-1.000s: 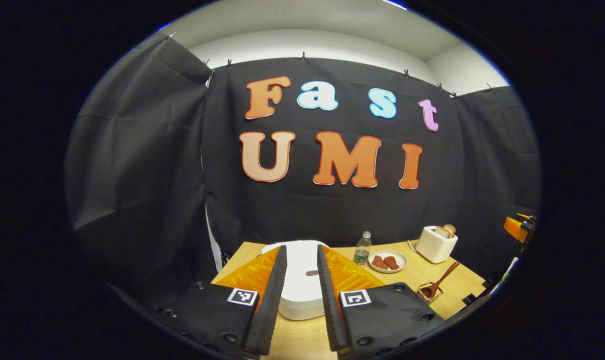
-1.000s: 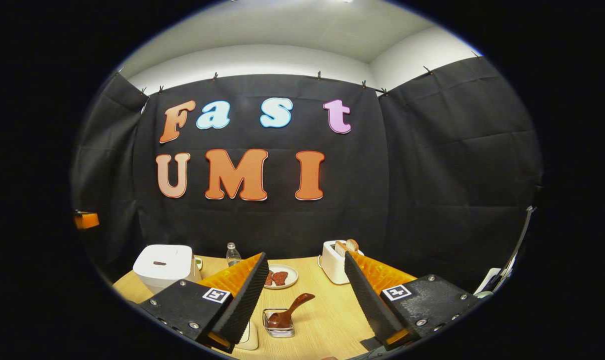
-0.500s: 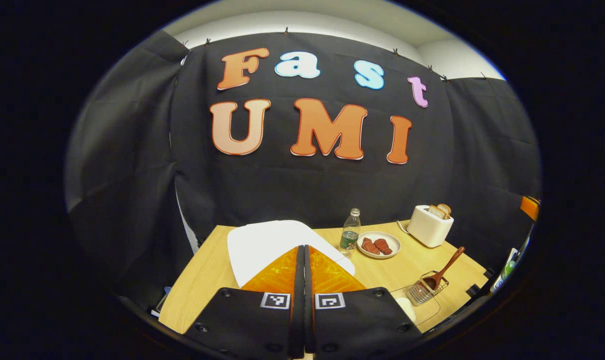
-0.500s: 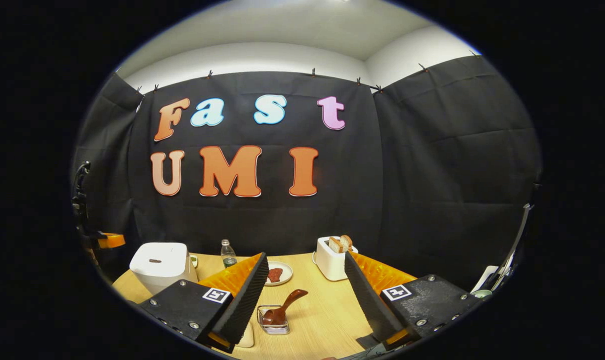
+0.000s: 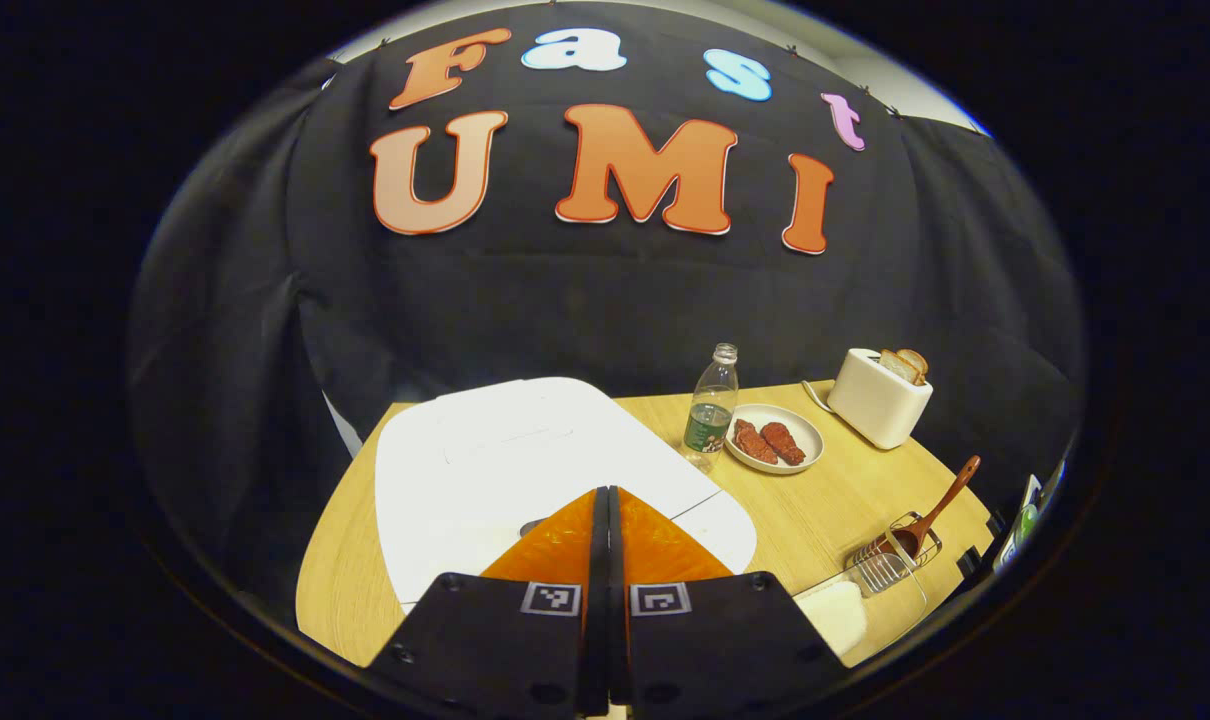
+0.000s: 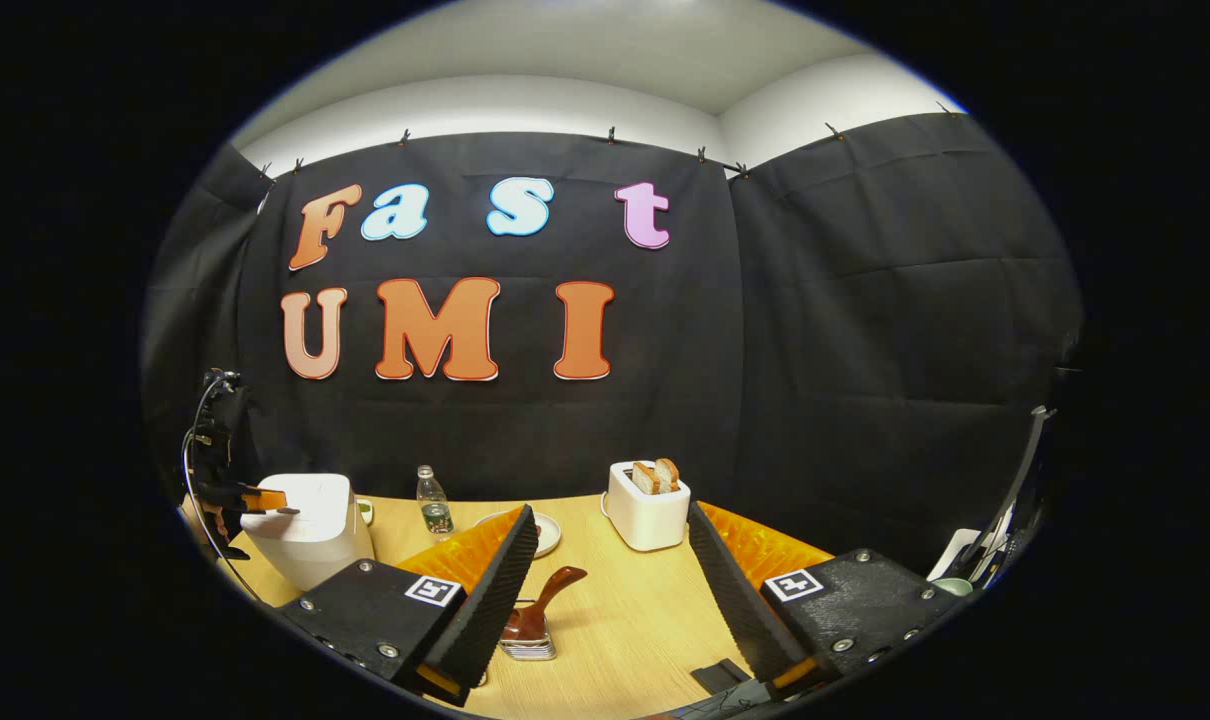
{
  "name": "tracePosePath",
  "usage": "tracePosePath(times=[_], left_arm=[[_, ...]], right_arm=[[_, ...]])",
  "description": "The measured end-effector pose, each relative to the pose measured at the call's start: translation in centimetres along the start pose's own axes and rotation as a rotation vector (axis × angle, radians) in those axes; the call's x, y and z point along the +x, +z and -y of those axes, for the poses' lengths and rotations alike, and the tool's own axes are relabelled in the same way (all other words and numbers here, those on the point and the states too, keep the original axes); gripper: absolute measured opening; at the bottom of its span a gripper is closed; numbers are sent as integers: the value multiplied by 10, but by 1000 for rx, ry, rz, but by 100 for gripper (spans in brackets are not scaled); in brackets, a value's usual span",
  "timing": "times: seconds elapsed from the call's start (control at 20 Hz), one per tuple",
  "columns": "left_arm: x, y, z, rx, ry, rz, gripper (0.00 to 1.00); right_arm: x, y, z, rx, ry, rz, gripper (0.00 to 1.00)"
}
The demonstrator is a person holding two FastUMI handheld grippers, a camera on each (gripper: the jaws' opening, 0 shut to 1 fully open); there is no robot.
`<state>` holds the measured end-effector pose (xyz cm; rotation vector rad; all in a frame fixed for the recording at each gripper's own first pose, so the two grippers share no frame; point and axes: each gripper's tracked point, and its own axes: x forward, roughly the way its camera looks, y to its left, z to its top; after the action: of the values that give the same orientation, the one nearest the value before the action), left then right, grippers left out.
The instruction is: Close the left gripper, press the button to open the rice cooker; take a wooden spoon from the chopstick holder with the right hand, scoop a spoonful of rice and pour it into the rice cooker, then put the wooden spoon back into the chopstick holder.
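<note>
White boxy plastic rice cooker (image 5: 525, 470) sits at the left of the pale wooden table (image 5: 825, 500), lid down. Left claw (image 5: 601, 500) has its two fingers pressed together, empty, tips right over the cooker's front top edge where a small dark button just peeks out beside them; contact cannot be confirmed. Clear plastic water bottle (image 5: 710, 415), round white plate with reddish meat pieces (image 5: 773, 440) and white toaster with bread slices (image 5: 880, 398) stand further right, along the back of the table. Brown wooden spoon (image 5: 940, 505) leans in the wire chopstick holder (image 5: 890, 560) at the near right. Right claw (image 6: 613, 580) hangs with fingers wide apart, empty, spoon and holder low between them but apart from both fingers.

Progress: early. Left claw closing looks done, button press under way or imminent, lid not yet open. Spoon pickup, scoop, pour and return all remain.

Hard to tell: button mostly hidden behind fingers; rice source unclear, a pale object at the holder is cut off by the claw body.
</note>
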<state>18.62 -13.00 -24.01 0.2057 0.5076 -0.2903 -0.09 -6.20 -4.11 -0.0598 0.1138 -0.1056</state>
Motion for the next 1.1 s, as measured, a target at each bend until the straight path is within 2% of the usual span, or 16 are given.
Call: tracePosePath(times=[0.1, 0.3, 0.55, 0.75, 0.95, 1.1], left_arm=[[11, -8, -13, 0, 35, -27, 5], [14, -21, -16, -28, 35, -69, 4], [10, -13, -13, 60, 65, -37, 5], [-29, 40, -12, 102, 111, 107, 5], [-86, 65, -1, 30, 103, 205, 4], [-125, 78, -12, 32, 161, 300, 4]], right_arm=[[1, -3, 0, 1, -2, -12, 95], [5, -15, 2, -5, -8, -36, 95], [10, -27, -6, 19, 18, -62, 95], [15, -30, -8, 45, 32, -66, 95], [21, -43, -17, 82, 50, -89, 95], [29, -58, -24, 75, 67, -109, 95]])
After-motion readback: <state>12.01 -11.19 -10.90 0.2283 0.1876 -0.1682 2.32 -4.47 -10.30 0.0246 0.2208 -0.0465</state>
